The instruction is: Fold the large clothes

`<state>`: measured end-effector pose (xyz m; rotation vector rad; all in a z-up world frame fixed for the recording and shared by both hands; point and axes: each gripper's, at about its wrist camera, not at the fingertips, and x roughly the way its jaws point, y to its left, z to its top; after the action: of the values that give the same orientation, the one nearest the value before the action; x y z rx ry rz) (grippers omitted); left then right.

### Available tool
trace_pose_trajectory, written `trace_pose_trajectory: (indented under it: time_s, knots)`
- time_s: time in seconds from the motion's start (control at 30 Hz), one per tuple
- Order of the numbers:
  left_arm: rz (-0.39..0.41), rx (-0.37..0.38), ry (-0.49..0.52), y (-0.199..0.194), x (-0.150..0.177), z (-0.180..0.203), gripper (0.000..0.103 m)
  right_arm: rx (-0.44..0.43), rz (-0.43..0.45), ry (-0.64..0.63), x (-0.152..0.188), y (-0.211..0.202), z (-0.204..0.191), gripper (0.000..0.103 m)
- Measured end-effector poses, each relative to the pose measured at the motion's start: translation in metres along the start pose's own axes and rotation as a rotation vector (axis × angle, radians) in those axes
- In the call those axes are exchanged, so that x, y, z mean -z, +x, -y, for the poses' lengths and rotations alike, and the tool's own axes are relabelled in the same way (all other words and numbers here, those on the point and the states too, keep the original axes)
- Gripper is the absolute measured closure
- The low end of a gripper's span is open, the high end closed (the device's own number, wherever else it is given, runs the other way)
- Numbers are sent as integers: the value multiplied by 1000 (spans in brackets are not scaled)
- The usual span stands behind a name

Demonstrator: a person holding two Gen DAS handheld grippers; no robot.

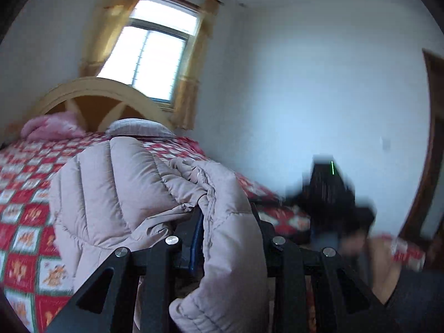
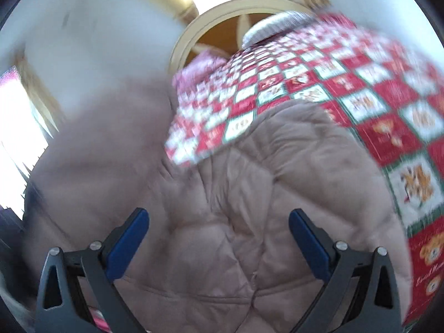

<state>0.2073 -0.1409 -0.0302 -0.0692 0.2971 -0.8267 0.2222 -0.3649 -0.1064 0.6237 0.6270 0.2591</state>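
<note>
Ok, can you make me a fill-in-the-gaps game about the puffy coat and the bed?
1. The left gripper is shut on the pale pink ____ coat.
2. The right gripper has its jaws ____, with nothing held between them.
3. The bedcover has red and ____ squares.
4. Behind the headboard is a bright ____.

Missing words: puffy; open; white; window

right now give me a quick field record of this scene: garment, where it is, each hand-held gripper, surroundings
garment: pale pink puffer jacket, quilted
place: part lifted, part lying on the bed
bed cover: red and white checked quilt with bear pictures
left hand-held gripper: closed on a fold of the jacket, fabric draped over it
right hand-held gripper: jaws wide apart over the jacket, nothing between the pads
behind: curved wooden headboard, window, pink pillow
image quality: right view blurred
</note>
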Motion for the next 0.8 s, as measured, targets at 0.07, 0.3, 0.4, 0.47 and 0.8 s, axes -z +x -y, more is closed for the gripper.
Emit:
trace_pose_trajectory:
  time_s: [0.07, 0.3, 0.4, 0.47, 0.8]
  knots:
    - [-51, 22, 90, 21, 9, 18, 73, -124, 15, 130, -18, -16, 17, 0]
    - [-134, -1, 357, 62, 38, 57, 73, -168, -106, 68, -66, -4, -7, 0]
    - [-135, -29, 403, 60, 40, 66, 69, -49, -182, -2, -79, 22, -14, 0]
    - [-125, -33, 415, 47, 38, 73, 62, -8, -240, -35, -82, 39, -15, 17]
    - [115, -104, 381, -70, 1, 71, 12, 30, -176, -69, -84, 21, 20, 74]
